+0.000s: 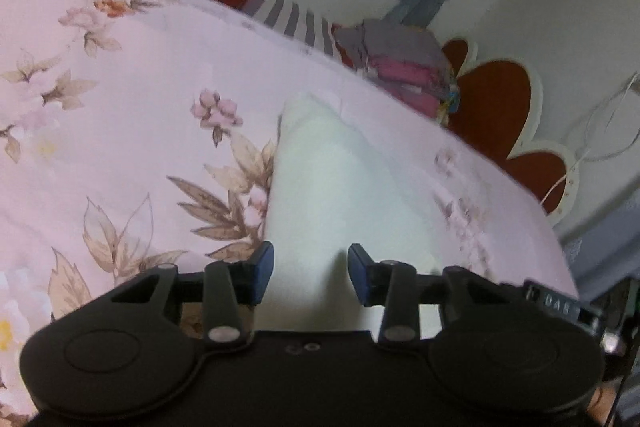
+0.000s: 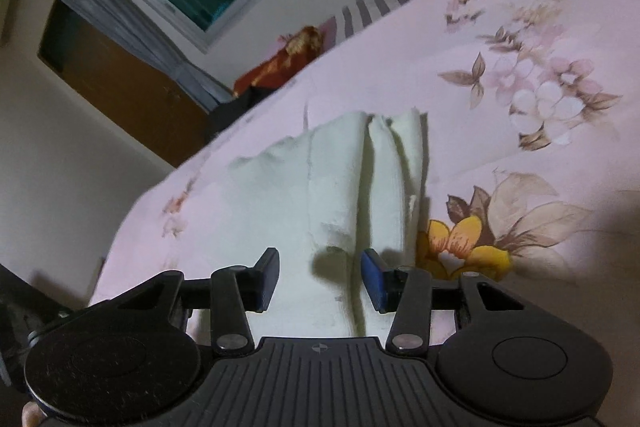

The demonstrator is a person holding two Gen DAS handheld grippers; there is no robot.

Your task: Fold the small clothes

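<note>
Both of my tools hover low over the pale garment (image 2: 340, 195), which lies part-folded on the floral bed (image 1: 132, 131). My left hand-held gripper (image 1: 310, 275) and right hand-held gripper (image 2: 320, 279) stand partly apart, gripping nothing, seemingly lined up to pinch its near edge. Stacked clothes (image 1: 400, 75) sit well clear.

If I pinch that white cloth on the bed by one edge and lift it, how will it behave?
The white cloth will likely droop and unfold: it already lies in soft creases and a loose lengthwise fold on the floral bedsheet. It looks thin, so probably light. Pushed, it would probably bunch rather than slide, since its edges look rumpled.
</note>
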